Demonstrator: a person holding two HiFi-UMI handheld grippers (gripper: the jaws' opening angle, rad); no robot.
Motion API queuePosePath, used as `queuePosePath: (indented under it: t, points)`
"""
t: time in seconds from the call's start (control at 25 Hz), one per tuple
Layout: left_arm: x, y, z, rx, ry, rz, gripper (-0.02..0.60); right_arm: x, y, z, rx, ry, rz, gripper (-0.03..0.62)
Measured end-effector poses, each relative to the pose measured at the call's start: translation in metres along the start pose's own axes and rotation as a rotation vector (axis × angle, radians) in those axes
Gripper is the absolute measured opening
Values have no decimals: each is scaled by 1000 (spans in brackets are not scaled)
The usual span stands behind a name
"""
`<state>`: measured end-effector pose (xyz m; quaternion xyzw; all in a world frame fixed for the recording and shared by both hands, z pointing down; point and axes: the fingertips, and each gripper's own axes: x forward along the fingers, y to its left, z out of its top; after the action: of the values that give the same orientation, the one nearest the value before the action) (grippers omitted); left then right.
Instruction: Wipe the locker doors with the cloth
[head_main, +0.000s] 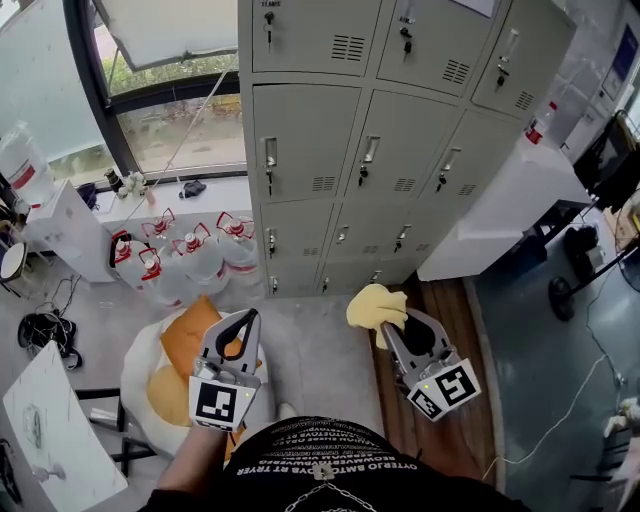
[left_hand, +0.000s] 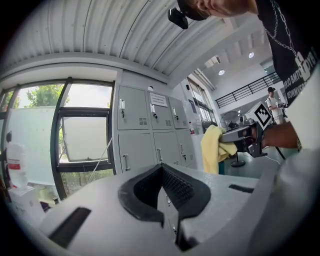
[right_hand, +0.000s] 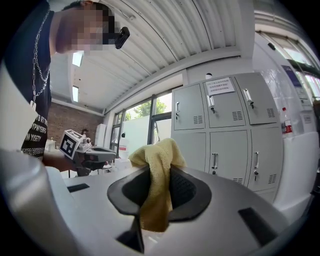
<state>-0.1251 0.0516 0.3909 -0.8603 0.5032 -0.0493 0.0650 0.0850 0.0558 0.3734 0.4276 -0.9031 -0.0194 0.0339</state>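
Your right gripper (right_hand: 159, 197) is clamped on the cloth (right_hand: 156, 160). A yellow fold stands up between the black ribbed pads (right_hand: 189, 190) and a tail droops below them. Your left gripper (left_hand: 162, 195) has its jaws together with nothing between them, and it is well apart from the right one. Both are held out in front of you, short of the lockers (head_main: 400, 230), and the cloth touches none of them. I judge the pickup done and the wiping not begun, so every door (head_main: 305, 135) is left to do. The cloth looks like soft, nubbly terry, bunched and limp, and should flatten readily against a panel. The doors are flat grey painted metal. Each has a small louvred vent (head_main: 323, 184) and an upright handle (head_main: 270, 155), some with keys (head_main: 361, 173) hanging, and the cloth may catch on these raised parts.
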Motion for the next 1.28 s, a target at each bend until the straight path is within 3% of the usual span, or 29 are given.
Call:
queuePosePath:
  t: [0.56,0.84,1.28]
  points:
    - [12,20,-16,-23,27,-52,-5,28,13,4,-9,21,-4,83]
    - [31,9,-22,-21,25,-89,-5,15,-11,-10,14,55,-56,83]
    - [89,27,-35,-7,75,-42,-5,70,-56,-22,38,39,26,83]
